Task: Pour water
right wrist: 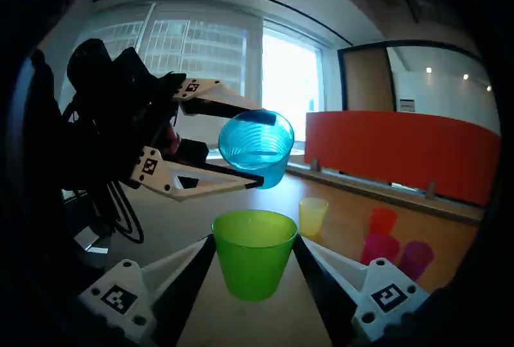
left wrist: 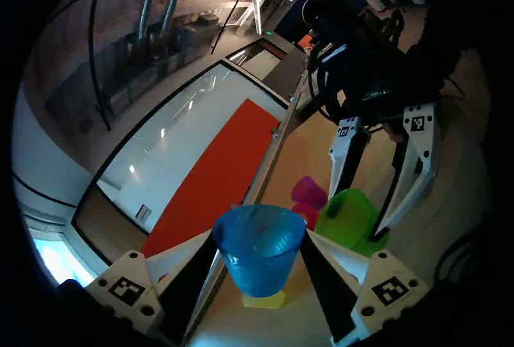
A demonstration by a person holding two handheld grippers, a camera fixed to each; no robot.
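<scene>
At lower centre of the right gripper view, the right gripper [right wrist: 254, 244] clamped the green cup [right wrist: 253, 263] while, just above it, the left gripper [right wrist: 266, 149] held the blue cup [right wrist: 256, 144] tipped, so poured water could have overshot the green rim and wetted the table [right wrist: 344, 231].

Clenched left tongs [left wrist: 260, 238] hover tilted above clenched right tongs [right wrist: 254, 239].

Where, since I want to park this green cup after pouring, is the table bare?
In the right gripper view, bare wooden table lies left of the yellow cup, toward the black cables, and between the yellow cup and the pink cup. Crowded at right: red cup, pink cup and purple cup stand bunched.
</scene>
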